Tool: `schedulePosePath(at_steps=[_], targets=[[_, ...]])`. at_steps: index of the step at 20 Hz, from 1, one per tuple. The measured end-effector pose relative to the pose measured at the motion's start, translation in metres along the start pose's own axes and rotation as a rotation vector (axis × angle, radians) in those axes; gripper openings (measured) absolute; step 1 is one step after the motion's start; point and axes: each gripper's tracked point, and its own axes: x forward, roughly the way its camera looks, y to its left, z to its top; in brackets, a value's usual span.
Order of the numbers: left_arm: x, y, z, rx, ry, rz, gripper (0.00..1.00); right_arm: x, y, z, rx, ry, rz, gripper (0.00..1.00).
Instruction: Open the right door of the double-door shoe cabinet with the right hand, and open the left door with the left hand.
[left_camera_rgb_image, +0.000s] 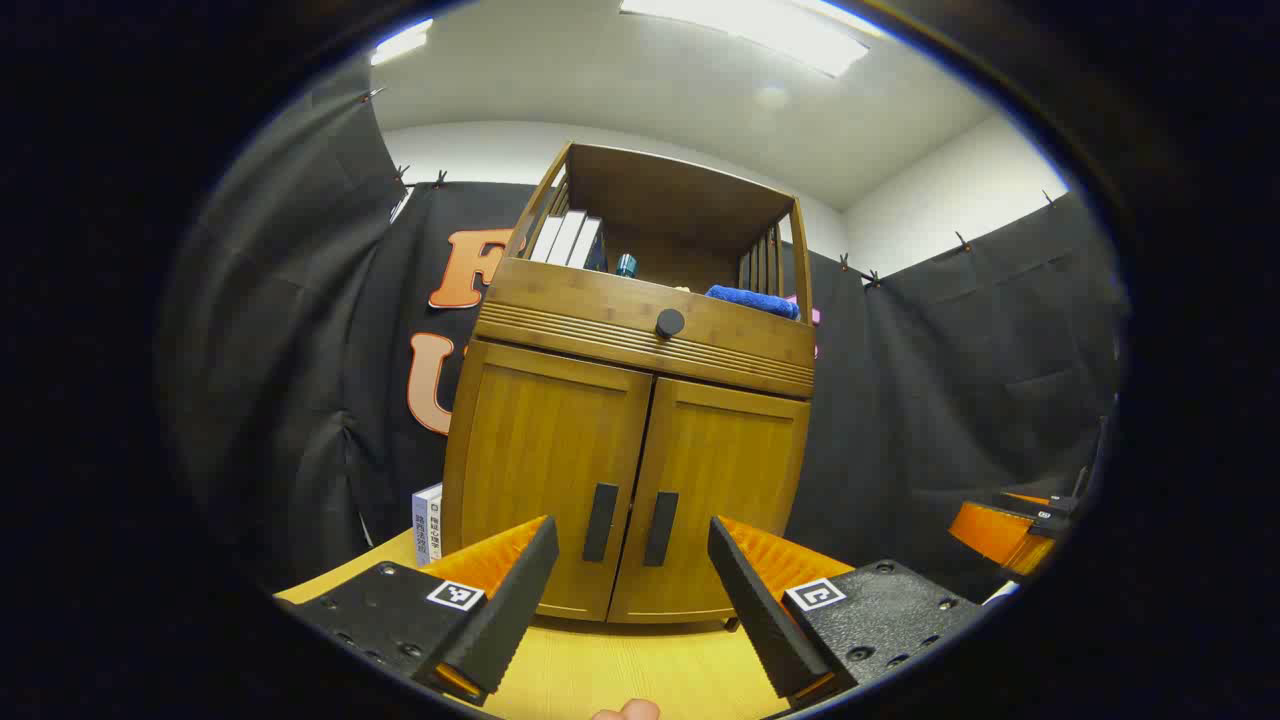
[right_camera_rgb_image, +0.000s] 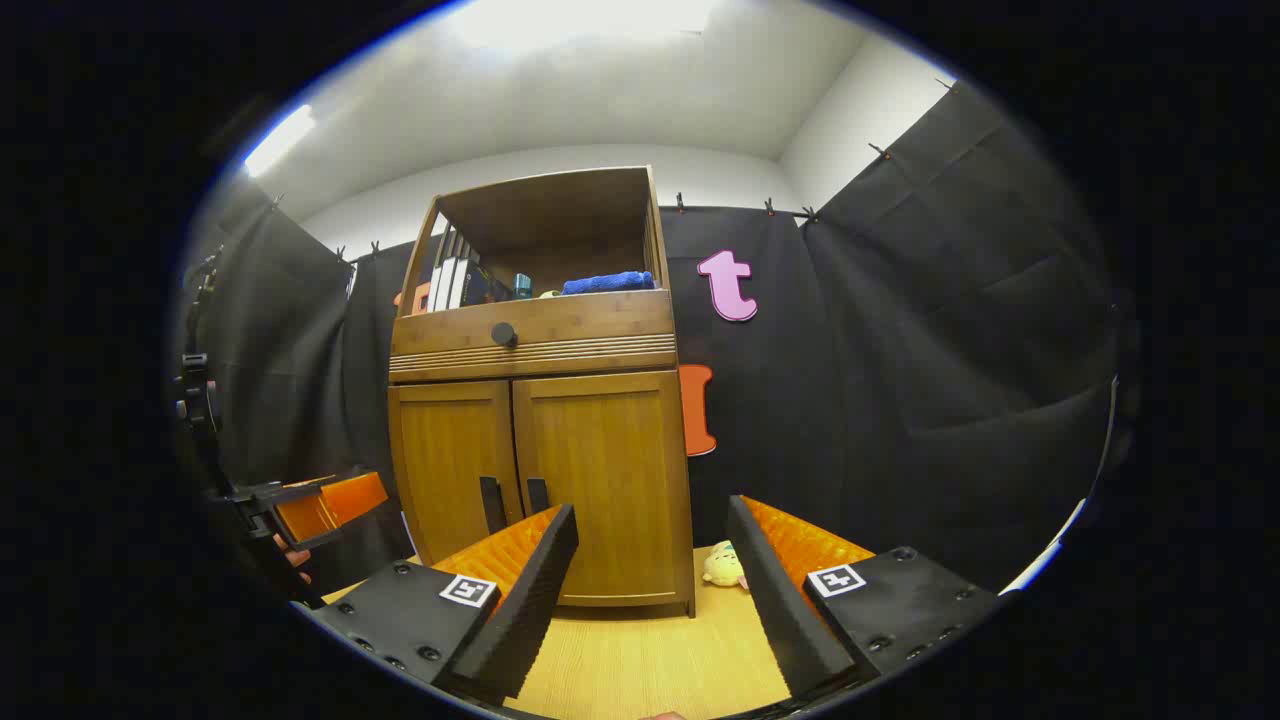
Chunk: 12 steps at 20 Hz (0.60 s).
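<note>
While both doors sit closed, right gripper (right_camera_rgb_image: 650, 580), jaws wide & empty, has right door handle (right_camera_rgb_image: 537, 496) ahead-left; handle axis vertical. Left gripper (left_camera_rgb_image: 632, 590), also wide & empty, faces left door handle (left_camera_rgb_image: 600, 522).

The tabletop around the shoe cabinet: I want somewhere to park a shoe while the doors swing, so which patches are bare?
Bare tabletop runs in front of the shoe cabinet, between the doors and both open grippers. Right of the cabinet a small plush toy takes the strip. Left of it a box stands against the side.
</note>
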Motion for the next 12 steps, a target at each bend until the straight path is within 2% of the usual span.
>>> schedulePosePath(at_steps=[2,4,5,12], targets=[[0.000,-0.002,0.002,0.016,-0.009,-0.002,0.95,-0.001,-0.007,0.004,0.002,-0.013,-0.011,0.97],[0.001,-0.007,0.004,0.014,-0.014,-0.010,0.92,-0.003,-0.012,0.006,-0.003,-0.020,-0.025,0.98],[0.001,-0.009,0.004,0.015,-0.015,-0.014,0.95,-0.003,-0.013,0.008,-0.002,-0.021,-0.031,0.98],[-0.001,-0.012,0.004,0.020,-0.023,-0.026,0.95,-0.011,-0.012,0.010,-0.001,-0.028,-0.039,0.98]])
